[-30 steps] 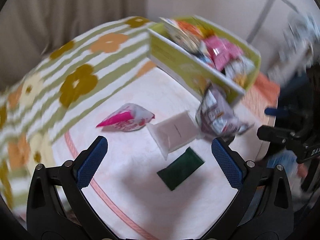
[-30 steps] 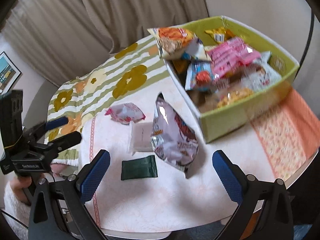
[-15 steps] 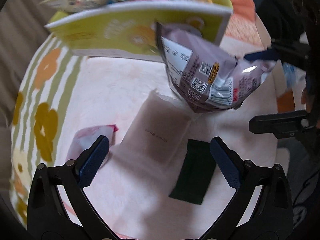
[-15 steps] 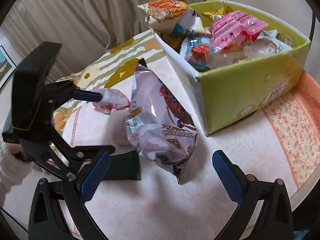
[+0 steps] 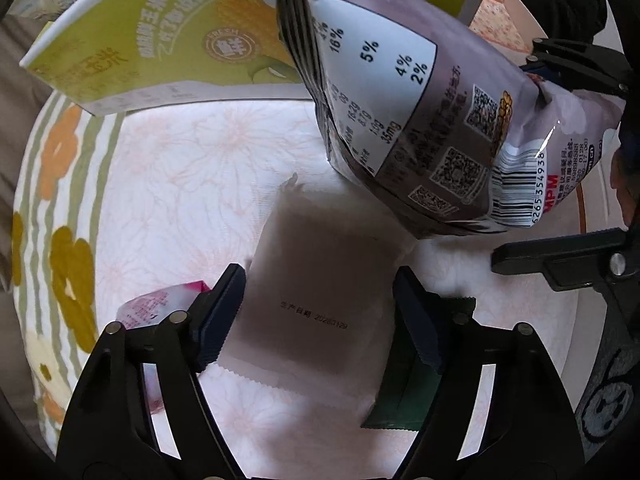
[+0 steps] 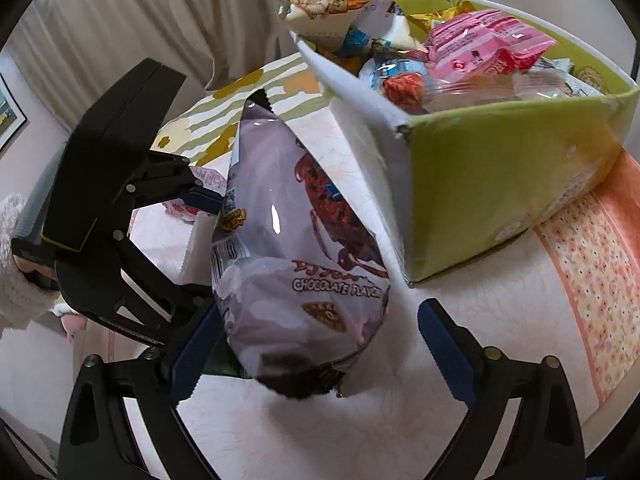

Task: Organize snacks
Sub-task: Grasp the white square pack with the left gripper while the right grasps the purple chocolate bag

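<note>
A flat pale packet (image 5: 320, 292) lies on the table. My left gripper (image 5: 320, 312) is open, its blue pads on either side of the packet. A purple chocolate snack bag (image 6: 296, 248) leans against the green box (image 6: 500, 184); it also shows in the left wrist view (image 5: 420, 120). My right gripper (image 6: 320, 352) is open with its pads flanking the bag's lower end. A dark green packet (image 5: 404, 396) and a pink packet (image 5: 160, 304) lie beside the pale one.
The green box (image 5: 160, 40) is full of several snack packs (image 6: 472, 52). The table has a white floral cloth (image 6: 460, 360) with an orange border (image 6: 600, 280). A flowered striped cloth (image 5: 60, 208) lies to the left. Curtains hang behind.
My left gripper has moved down and forward over the pale packet and narrowed around it. My right gripper has moved closer to the purple bag.
</note>
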Motion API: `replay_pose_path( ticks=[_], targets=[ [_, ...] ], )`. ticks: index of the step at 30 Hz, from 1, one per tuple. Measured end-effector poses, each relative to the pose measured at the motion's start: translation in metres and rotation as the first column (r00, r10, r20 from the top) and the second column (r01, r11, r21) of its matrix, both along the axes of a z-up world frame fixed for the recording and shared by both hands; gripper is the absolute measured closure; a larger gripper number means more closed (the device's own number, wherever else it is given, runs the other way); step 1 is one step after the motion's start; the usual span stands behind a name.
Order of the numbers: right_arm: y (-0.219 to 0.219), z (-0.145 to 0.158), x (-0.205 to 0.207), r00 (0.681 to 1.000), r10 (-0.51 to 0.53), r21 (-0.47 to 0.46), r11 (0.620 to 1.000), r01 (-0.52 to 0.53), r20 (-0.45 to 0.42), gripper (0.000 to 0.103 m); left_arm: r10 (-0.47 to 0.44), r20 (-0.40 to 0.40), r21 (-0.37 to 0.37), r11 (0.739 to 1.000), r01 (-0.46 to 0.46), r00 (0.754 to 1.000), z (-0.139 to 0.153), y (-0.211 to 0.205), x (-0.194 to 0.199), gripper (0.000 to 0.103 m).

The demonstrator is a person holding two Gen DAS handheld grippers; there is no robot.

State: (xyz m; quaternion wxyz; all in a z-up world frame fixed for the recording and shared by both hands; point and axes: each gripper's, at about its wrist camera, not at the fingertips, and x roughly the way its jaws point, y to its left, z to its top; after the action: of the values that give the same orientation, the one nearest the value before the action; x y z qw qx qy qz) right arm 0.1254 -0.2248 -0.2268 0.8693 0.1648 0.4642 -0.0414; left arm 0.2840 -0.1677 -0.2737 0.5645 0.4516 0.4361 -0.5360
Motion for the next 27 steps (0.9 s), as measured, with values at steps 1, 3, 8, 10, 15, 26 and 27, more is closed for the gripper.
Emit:
replay_pose_path(
  ticks=[1,3,8,10,15,26,27],
  targets=[
    [0.000,0.000,0.001,1.000,0.003,-0.003,1.000,-0.003,-0.001,0.010,-0.002,0.004,0.001,1.000,0.002,1.000,-0.001,0.000,0.000,0.032],
    [0.000,-0.001,0.004,1.000,0.007,-0.006,1.000,-0.007,-0.001,0.012,-0.002,0.008,-0.002,1.000,0.002,1.000,-0.002,0.001,0.002,0.033],
    [-0.001,-0.002,0.014,1.000,0.021,-0.019,1.000,-0.021,0.000,0.015,0.026,0.017,-0.022,0.999,-0.025,1.000,-0.002,0.005,0.002,0.038],
    [0.000,-0.002,0.017,1.000,0.030,-0.023,0.999,-0.030,0.001,0.018,0.041,0.000,-0.022,0.999,-0.041,0.999,-0.001,0.007,0.003,0.038],
    [0.001,-0.001,0.024,0.999,0.053,-0.030,0.998,-0.053,-0.004,0.033,0.074,-0.015,-0.032,0.997,-0.074,0.997,0.006,0.014,0.000,0.039],
    [0.013,0.021,0.025,0.995,0.096,-0.070,0.993,-0.095,0.001,0.049,0.249,-0.046,-0.088,0.964,-0.252,0.967,0.038,0.043,0.003,0.039],
    [0.015,0.025,0.024,0.995,0.101,-0.074,0.992,-0.101,0.003,0.049,0.265,-0.046,-0.097,0.959,-0.268,0.963,0.044,0.048,0.001,0.039]
  ],
)
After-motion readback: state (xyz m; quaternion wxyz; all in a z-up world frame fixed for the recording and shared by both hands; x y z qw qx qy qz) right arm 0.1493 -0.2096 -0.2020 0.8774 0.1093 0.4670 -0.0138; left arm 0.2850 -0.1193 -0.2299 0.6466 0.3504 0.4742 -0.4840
